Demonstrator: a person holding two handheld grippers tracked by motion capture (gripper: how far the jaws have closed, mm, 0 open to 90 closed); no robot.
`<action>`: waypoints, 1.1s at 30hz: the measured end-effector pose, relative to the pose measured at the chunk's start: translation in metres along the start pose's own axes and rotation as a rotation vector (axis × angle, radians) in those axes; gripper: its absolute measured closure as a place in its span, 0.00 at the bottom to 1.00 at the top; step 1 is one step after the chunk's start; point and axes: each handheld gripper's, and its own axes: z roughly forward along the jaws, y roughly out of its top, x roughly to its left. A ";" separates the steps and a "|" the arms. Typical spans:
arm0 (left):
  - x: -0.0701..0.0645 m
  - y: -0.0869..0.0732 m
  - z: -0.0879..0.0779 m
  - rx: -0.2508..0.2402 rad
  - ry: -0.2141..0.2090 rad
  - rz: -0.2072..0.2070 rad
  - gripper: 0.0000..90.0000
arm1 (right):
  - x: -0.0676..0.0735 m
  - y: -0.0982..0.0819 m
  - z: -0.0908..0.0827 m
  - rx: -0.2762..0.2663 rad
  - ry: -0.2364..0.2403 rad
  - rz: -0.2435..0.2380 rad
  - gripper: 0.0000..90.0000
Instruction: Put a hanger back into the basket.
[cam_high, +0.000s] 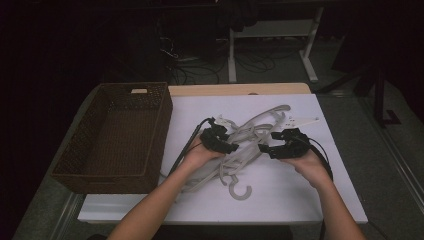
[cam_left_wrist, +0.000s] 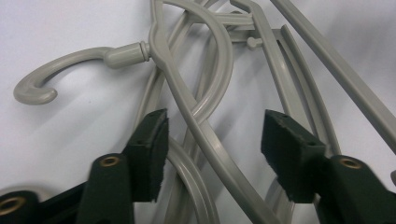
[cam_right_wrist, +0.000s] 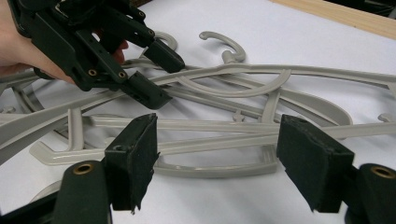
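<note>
Near edge: two forearms come in, each hand on a black gripper. Far left, brown wicker basket (cam_high: 112, 135) on the table's left side. Left gripper (cam_high: 231, 147) sits on the left of the tangled pile of grey hangers (cam_high: 250, 137) mid-table on the white sheet (cam_high: 280, 195); jaws part-open, straddling hanger bars, pads not pressing. Right gripper (cam_high: 264, 148) at the pile's right side, jaws apart, hangers beyond them, nothing gripped. One hook (cam_high: 240, 191) lies nearest.
</note>
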 end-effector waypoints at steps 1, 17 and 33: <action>0.000 0.001 0.001 0.006 0.010 0.013 0.52 | 0.000 0.000 0.000 -0.001 0.001 -0.001 0.32; -0.010 0.011 0.021 0.066 0.039 0.042 0.62 | -0.001 0.002 0.000 -0.012 0.010 -0.002 0.32; 0.001 0.016 0.013 0.063 0.064 -0.077 0.81 | 0.000 0.004 -0.003 -0.023 0.011 0.002 0.32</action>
